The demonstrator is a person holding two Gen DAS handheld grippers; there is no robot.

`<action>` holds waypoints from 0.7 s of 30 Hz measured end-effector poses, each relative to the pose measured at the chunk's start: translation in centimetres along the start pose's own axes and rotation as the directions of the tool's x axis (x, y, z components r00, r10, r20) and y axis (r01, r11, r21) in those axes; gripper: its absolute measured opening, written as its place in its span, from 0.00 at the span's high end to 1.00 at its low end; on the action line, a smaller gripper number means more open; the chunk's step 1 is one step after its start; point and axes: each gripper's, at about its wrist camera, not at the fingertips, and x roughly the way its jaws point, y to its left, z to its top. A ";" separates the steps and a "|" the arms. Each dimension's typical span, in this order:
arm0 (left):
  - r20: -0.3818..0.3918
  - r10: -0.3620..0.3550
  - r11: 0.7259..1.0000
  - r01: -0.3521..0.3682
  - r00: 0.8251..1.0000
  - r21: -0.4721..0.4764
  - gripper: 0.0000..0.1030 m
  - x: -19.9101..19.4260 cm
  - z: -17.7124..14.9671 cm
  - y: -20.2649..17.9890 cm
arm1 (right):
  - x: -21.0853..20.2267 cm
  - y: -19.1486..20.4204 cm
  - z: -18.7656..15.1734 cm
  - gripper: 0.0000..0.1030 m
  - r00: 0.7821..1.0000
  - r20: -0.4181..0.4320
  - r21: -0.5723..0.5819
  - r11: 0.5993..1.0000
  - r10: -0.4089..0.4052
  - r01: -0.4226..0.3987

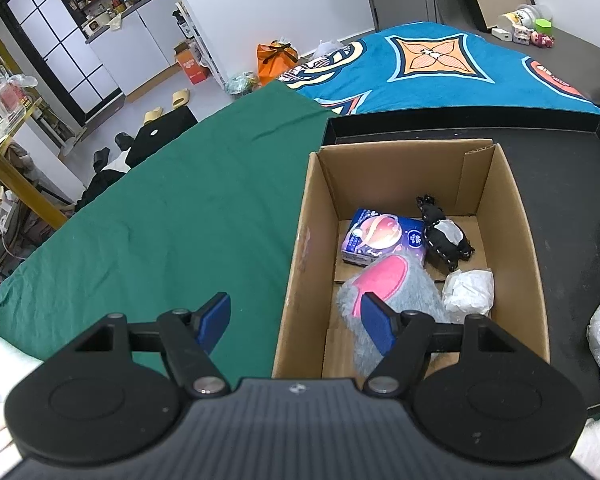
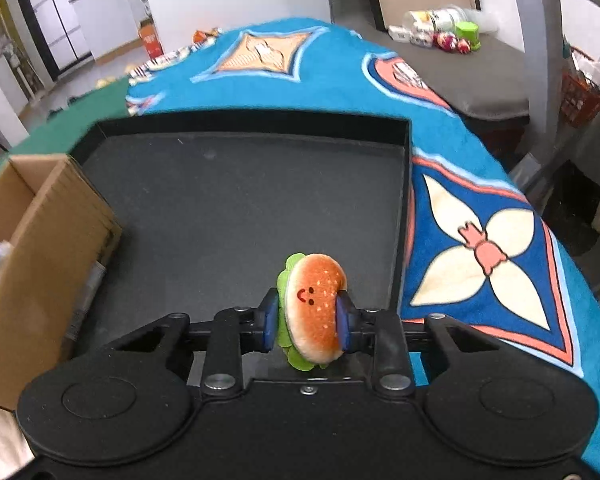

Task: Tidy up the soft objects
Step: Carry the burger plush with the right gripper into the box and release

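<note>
Two claws | right claw [image 2: 307,322] clenched on burger plush [image 2: 314,312] above black tray [image 2: 240,184] | left claw [image 1: 296,320] released over cardboard box [image 1: 300,256]

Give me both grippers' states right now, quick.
Left gripper: open, holding nothing, above the near edge of the cardboard box.
Right gripper: shut on the burger plush, over the black tray.

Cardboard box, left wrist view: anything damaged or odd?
The cardboard box has a ragged torn notch in its far rim. Its contents lie loosely piled: fuzzy grey slipper, tissue pack, black pouch, crumpled white wad. Nothing spilled.
</note>
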 end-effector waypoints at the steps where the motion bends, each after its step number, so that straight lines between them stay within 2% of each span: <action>1: 0.002 -0.001 1.000 0.001 1.000 0.000 0.32 -0.1 -0.1 0.1 | -0.4 0.2 0.1 0.73 1.000 0.010 0.001 1.000 0.010 -0.010; 13: 0.006 -0.049 0.998 0.050 0.999 -0.027 0.32 -0.4 -1.1 1.1 | -4.6 3.5 2.1 0.73 0.992 0.084 -0.006 0.995 0.099 -0.098; 21: 0.032 -0.104 0.993 0.105 0.994 -0.046 0.32 -0.3 -2.1 2.2 | -7.0 7.4 3.0 0.73 0.980 0.119 -0.059 0.987 0.157 -0.150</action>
